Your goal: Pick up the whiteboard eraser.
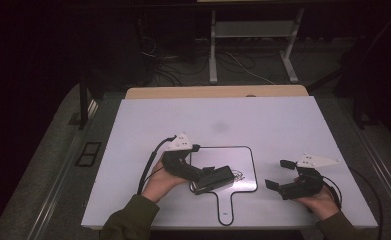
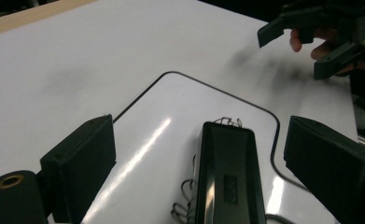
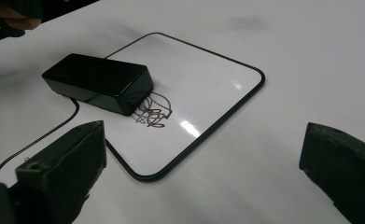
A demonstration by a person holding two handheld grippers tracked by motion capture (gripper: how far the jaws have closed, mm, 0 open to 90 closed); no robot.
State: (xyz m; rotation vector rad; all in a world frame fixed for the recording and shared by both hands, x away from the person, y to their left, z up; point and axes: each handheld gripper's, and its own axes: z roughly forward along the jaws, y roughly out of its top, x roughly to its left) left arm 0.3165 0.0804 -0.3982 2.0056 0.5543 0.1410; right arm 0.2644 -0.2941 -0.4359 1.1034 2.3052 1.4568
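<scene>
Black eraser (image 2: 229, 177) lies on the small whiteboard (image 3: 208, 70) over the scribble (image 3: 153, 111), between the left gripper's (image 1: 214, 176) open, seemingly untouching jaws; close squarely before wiping. Right gripper (image 1: 277, 175) gapes empty.

Dark room; grey floor (image 1: 43, 165); white table (image 1: 283, 125); white-legged desk frame (image 1: 253, 45) behind; cables (image 1: 168, 65) on floor.

Dim lab, white table (image 1: 283, 125), floor cables (image 1: 233, 62), metal stand (image 1: 253, 30)
</scene>
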